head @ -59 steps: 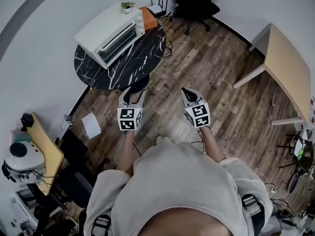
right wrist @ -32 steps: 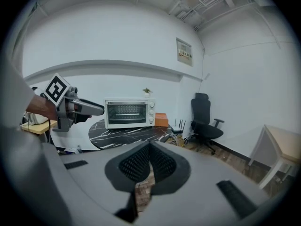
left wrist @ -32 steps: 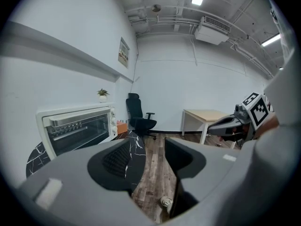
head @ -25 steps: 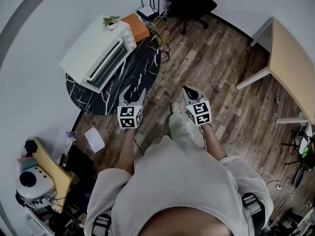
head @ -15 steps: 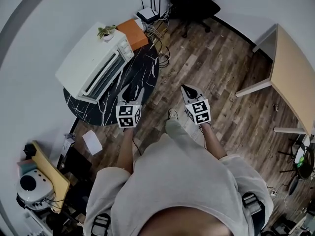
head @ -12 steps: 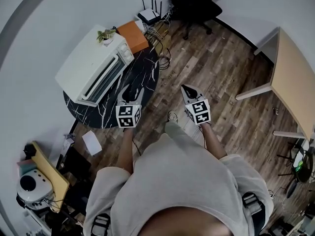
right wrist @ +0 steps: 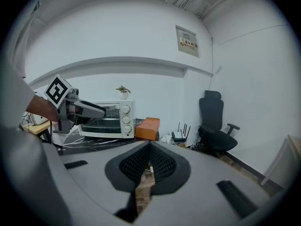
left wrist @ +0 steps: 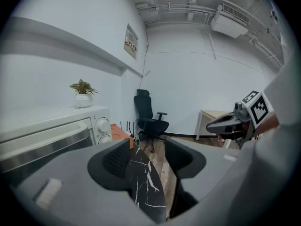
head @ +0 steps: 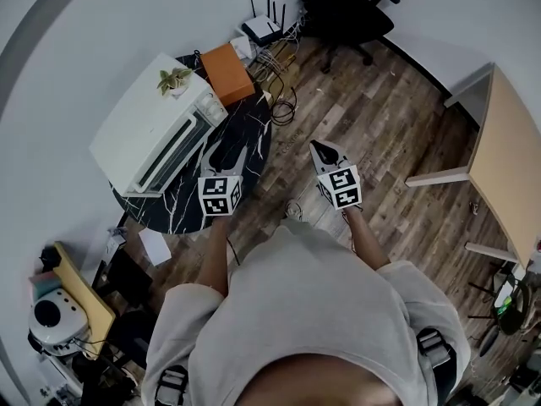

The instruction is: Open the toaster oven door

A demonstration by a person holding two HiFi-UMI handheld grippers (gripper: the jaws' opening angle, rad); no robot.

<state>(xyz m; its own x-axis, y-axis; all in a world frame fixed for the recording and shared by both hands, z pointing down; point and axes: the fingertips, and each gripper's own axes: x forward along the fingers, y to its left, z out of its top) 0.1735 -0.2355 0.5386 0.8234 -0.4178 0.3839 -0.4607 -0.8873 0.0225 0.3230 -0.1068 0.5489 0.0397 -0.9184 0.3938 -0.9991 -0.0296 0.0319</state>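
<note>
The white toaster oven (head: 152,129) stands on a round black marble table (head: 251,125) with its glass door closed. My left gripper (head: 224,152) hovers over the table's near edge, in front of the oven's knob end, not touching it. Its jaws are open and hold nothing; in the left gripper view (left wrist: 146,157) the table (left wrist: 141,178) shows through the gap and the oven (left wrist: 47,131) is at the left. My right gripper (head: 319,148) hangs over the wooden floor to the right of the table. Its pads (right wrist: 141,164) meet with nothing held, and the oven (right wrist: 110,119) lies ahead on the left.
A small potted plant (head: 173,79) sits on the oven's top. An orange box (head: 226,73) lies on the table beside the oven. A router (head: 264,28) and loose cables (head: 283,79) are on the floor behind. A black office chair (head: 347,11) and a wooden desk (head: 507,159) stand farther right.
The person has walked up to the table, so the oven is nearer. The left gripper now reaches over the table's edge. Both grippers keep their jaw states.
</note>
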